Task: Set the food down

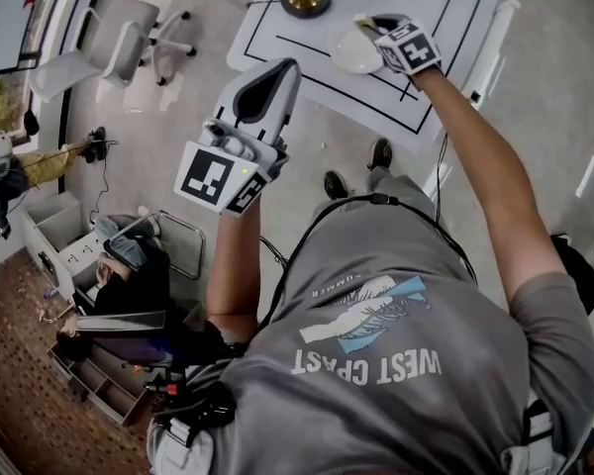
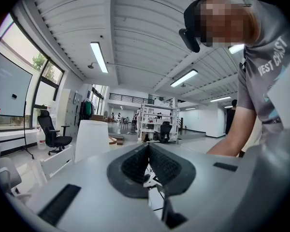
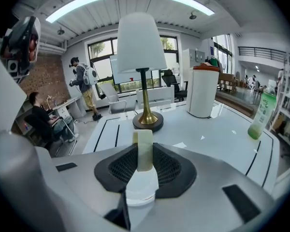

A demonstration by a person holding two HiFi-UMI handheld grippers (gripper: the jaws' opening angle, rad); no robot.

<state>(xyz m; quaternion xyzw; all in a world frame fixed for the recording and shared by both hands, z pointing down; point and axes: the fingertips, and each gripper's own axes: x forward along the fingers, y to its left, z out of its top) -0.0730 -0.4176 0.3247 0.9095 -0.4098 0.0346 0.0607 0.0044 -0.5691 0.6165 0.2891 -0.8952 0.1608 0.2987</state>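
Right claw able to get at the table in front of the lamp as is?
Probably yes: right claw, shut on the food slice, hovers above the white table; nothing visible between it and the lamp.

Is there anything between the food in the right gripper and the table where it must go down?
Nothing visible. The food in the right gripper hangs over a bare part of the table; the lamp stands farther back.
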